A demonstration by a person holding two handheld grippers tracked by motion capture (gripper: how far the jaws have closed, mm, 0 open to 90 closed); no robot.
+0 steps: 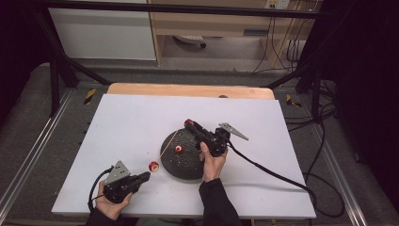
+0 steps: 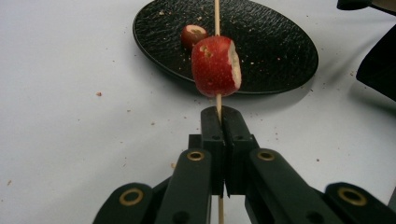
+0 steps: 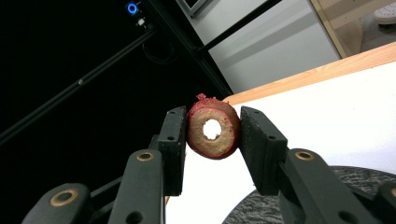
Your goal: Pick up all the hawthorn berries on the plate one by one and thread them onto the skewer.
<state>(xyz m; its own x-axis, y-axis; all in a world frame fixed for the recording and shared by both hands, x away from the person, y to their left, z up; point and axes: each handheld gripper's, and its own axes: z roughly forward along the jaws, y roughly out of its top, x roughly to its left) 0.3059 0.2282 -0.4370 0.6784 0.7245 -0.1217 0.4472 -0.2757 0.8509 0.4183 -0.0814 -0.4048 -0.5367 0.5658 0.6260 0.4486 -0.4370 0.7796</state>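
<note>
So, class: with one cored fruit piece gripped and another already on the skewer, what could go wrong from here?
1. The right gripper pinches the cored piece only by its rounded sides; it could slip or crumble.
2. The thin skewer, clamped in the left gripper, might bend or miss the hole.
3. The threaded piece could slide off.

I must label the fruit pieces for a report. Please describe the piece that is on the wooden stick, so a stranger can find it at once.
Start at the round black plate on the white table. Just off its left rim, the left tongs pinch a thin wooden stick that points toward the plate. The red piece threaded on that stick is yours; one neighbour lies loose on the plate and the ring-shaped one sits in the right tongs.
</note>
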